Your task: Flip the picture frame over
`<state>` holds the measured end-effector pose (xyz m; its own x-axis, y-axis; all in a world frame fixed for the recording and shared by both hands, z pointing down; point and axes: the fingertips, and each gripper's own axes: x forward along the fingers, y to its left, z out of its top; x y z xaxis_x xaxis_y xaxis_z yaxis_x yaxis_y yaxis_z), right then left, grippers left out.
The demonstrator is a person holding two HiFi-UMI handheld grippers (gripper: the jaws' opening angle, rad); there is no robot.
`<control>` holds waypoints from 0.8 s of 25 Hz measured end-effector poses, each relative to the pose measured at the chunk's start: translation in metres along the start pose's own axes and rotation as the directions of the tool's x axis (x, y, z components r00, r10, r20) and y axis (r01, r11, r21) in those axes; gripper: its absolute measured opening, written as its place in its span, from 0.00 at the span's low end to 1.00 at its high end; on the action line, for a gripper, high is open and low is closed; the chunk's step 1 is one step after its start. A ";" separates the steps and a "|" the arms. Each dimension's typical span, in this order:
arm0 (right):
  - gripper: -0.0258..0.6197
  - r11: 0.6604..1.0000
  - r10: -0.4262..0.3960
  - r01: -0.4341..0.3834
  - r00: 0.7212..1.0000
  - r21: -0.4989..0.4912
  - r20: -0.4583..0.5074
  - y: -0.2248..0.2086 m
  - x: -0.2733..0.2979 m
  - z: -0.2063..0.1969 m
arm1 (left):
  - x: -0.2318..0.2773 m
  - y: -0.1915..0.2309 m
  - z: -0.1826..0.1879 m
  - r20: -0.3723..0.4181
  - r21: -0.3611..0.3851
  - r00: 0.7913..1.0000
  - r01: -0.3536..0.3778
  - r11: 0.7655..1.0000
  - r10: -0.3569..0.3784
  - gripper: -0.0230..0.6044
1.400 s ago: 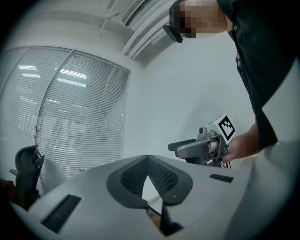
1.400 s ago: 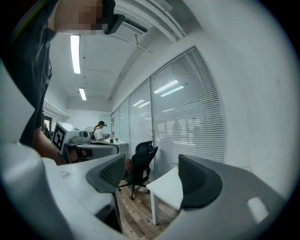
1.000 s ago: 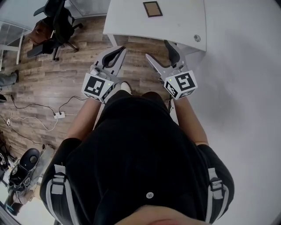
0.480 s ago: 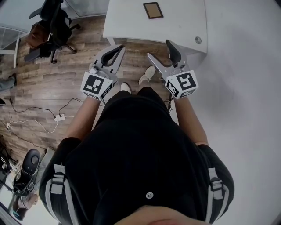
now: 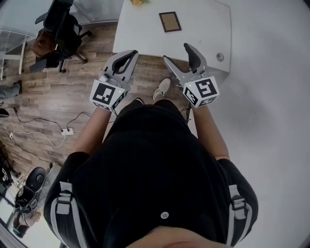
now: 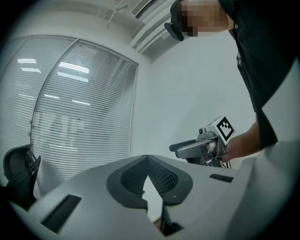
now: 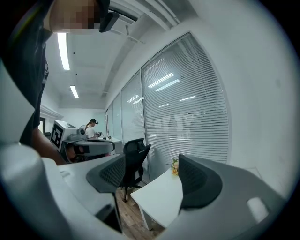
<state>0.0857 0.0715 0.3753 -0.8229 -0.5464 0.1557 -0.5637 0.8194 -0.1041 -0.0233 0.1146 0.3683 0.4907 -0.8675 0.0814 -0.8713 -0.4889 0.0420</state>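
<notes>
A small brown picture frame (image 5: 170, 22) lies flat on the white table (image 5: 203, 29), toward its far side. Both grippers are held in the air short of the table's near edge, well away from the frame. My left gripper (image 5: 132, 53) is shut, its fingertips meeting with nothing between them; the left gripper view shows the same closed tips (image 6: 147, 157). My right gripper (image 5: 176, 52) is open and empty, its jaws spread wide (image 7: 152, 161) around a view of the table corner (image 7: 159, 194). The frame does not show in either gripper view.
Yellow flowers (image 5: 138, 2) stand at the table's far left corner. A round grommet (image 5: 220, 57) sits near its right corner. A black office chair (image 5: 63, 24) stands left of the table. A power strip and cables (image 5: 67, 131) lie on the wood floor. A white wall runs along the right.
The person has stepped toward the table, one shoe now forward. The table and frame sit lower in the head view. Both grippers have kept their jaw states.
</notes>
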 end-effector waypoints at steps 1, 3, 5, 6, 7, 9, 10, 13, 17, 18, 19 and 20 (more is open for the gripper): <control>0.58 1.000 0.003 -0.003 1.000 0.001 0.000 -0.008 0.003 0.003 | 0.007 0.002 0.002 -0.003 0.002 1.000 -0.002 1.000 0.002 0.04; 0.58 1.000 0.012 -0.012 1.000 0.005 -0.001 -0.024 0.010 0.006 | 0.024 0.005 0.005 -0.008 0.006 1.000 -0.009 1.000 0.009 0.04; 0.58 1.000 0.025 -0.025 1.000 0.011 -0.006 -0.041 0.017 0.008 | 0.043 0.008 0.012 -0.005 0.008 1.000 -0.017 1.000 0.017 0.04; 0.58 0.999 0.030 -0.030 1.000 0.012 -0.007 -0.050 0.020 0.010 | 0.053 0.009 0.015 -0.003 0.007 1.000 -0.020 1.000 0.020 0.04; 0.58 0.999 0.035 -0.035 0.999 0.013 -0.006 -0.058 0.023 0.013 | 0.062 0.011 0.017 -0.006 0.006 1.000 -0.023 1.000 0.023 0.04; 0.58 0.999 0.043 -0.043 0.999 0.019 -0.002 -0.075 0.029 0.017 | 0.077 0.015 0.019 -0.018 0.011 0.999 -0.029 1.000 0.029 0.04; 0.58 0.999 0.046 -0.046 0.999 0.023 0.000 -0.082 0.031 0.019 | 0.084 0.015 0.021 -0.021 0.012 0.999 -0.033 0.999 0.033 0.04; 0.58 0.998 0.061 -0.061 0.998 0.029 0.002 -0.100 0.033 0.020 | 0.102 0.015 0.027 -0.024 0.012 0.998 -0.050 0.999 0.050 0.04; 0.58 0.997 0.075 -0.074 0.997 0.037 -0.006 -0.136 0.036 0.016 | 0.130 0.017 0.026 -0.041 0.017 0.996 -0.081 0.997 0.082 0.04; 0.58 0.996 0.077 -0.076 0.997 0.041 -0.008 -0.145 0.038 0.016 | 0.137 0.017 0.027 -0.044 0.020 0.995 -0.086 0.996 0.086 0.04; 0.58 0.996 0.080 -0.079 0.997 0.044 -0.011 -0.151 0.039 0.016 | 0.142 0.017 0.026 -0.048 0.021 0.995 -0.090 0.996 0.091 0.04; 0.58 0.995 0.084 -0.083 0.996 0.047 -0.013 -0.157 0.041 0.015 | 0.146 0.017 0.026 -0.053 0.022 0.994 -0.094 0.995 0.095 0.04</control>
<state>0.1396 -0.0820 0.3829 -0.8665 -0.4731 0.1594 -0.4958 0.8531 -0.1625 0.0336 -0.0230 0.3549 0.4049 -0.9039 0.1375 -0.9132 -0.4072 0.0123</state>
